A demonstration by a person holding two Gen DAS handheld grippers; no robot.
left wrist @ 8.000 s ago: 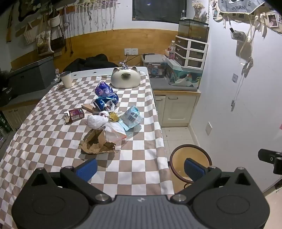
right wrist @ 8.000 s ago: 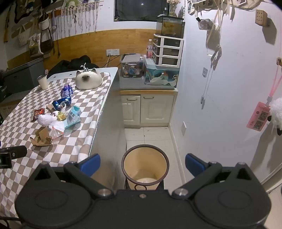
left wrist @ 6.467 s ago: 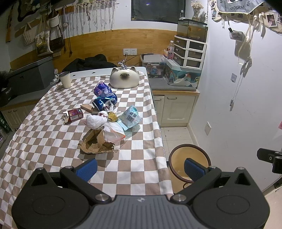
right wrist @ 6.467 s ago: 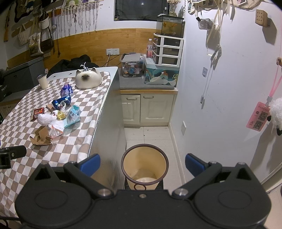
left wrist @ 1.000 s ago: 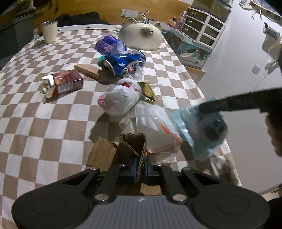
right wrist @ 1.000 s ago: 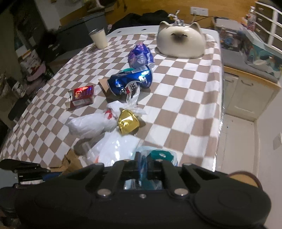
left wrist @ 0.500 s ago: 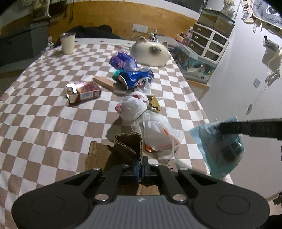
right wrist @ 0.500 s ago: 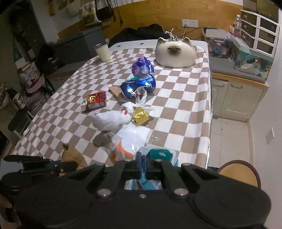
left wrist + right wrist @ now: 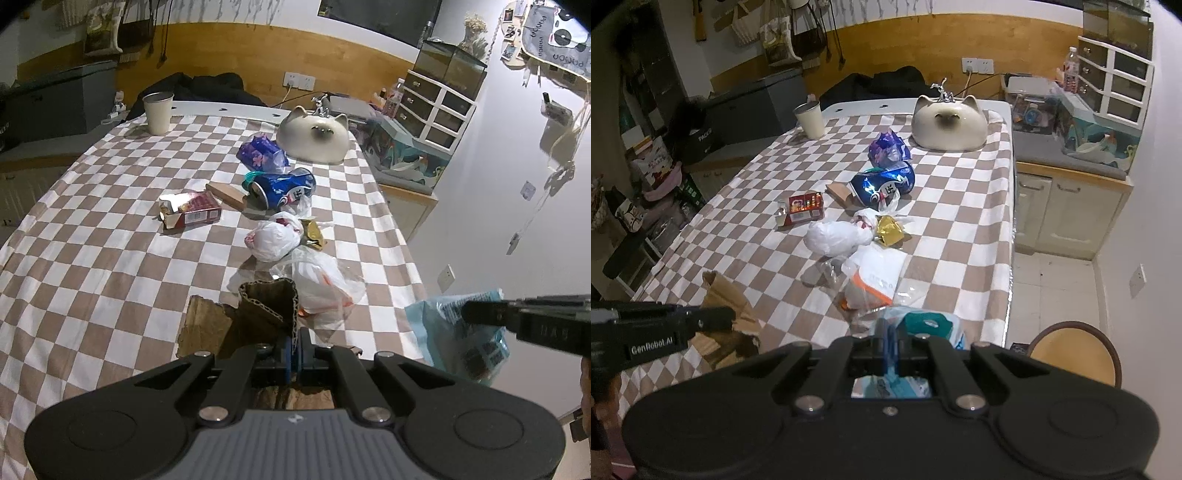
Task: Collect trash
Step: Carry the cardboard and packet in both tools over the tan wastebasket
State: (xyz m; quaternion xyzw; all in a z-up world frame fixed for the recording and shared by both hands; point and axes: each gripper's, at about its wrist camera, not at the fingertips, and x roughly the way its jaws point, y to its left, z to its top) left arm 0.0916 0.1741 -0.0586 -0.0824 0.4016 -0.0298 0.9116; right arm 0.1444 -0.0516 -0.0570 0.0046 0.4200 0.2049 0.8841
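Observation:
My left gripper (image 9: 293, 343) is shut on a torn piece of brown cardboard (image 9: 267, 314) and holds it above the checkered table (image 9: 110, 258). My right gripper (image 9: 890, 341) is shut on a light blue plastic wrapper (image 9: 918, 325), lifted off the table's right edge; it also shows in the left wrist view (image 9: 458, 332). Trash on the table: a clear bag with orange print (image 9: 321, 284), a knotted white bag (image 9: 271, 240), a gold wrapper (image 9: 312, 234), a blue can (image 9: 282, 186), a purple wrapper (image 9: 260, 153) and a red carton (image 9: 192, 214). The yellow bin (image 9: 1075, 354) stands on the floor at the right.
A cream cat-shaped dish (image 9: 314, 134) and a paper cup (image 9: 158, 112) stand at the table's far end. A flat wooden piece (image 9: 227, 192) lies by the can. A cabinet with drawers (image 9: 1071, 210) lines the right wall beyond the table.
Both grippers have lifted and drawn back from the table with their loads. The blue wrapper has moved further right, past the table edge. The cardboard has risen off the cloth.

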